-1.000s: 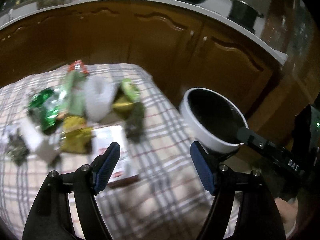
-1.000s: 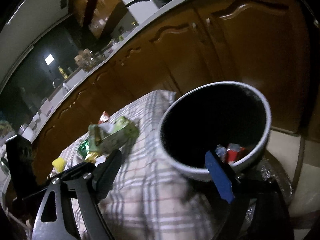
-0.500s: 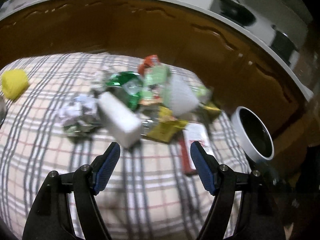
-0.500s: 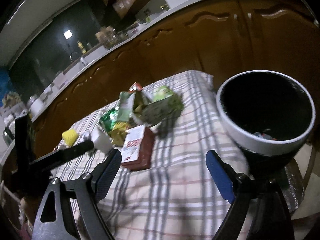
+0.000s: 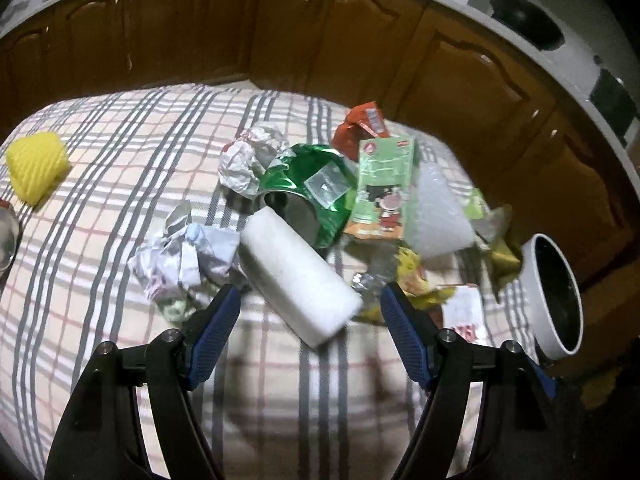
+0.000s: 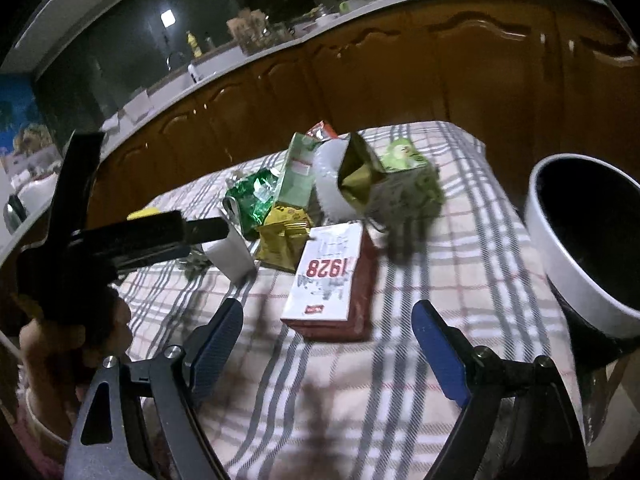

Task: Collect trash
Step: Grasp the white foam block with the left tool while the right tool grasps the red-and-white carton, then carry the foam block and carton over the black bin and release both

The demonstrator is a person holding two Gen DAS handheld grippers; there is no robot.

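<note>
A heap of trash lies on the plaid tablecloth. In the left wrist view my open, empty left gripper hovers just in front of a white foam block, with crumpled paper, a green foil bag and a green carton around it. In the right wrist view my open, empty right gripper sits just short of a red-and-white box marked 1928. The white trash bin stands at the table's right edge; it also shows in the left wrist view.
A yellow sponge lies at the far left of the table. Brown cabinets with a white counter run behind the table. In the right wrist view the left gripper's black body reaches in from the left.
My left gripper swung left from the bin to the trash heap and closed in on the foam block. My right gripper drew back from the bin toward the 1928 box.
</note>
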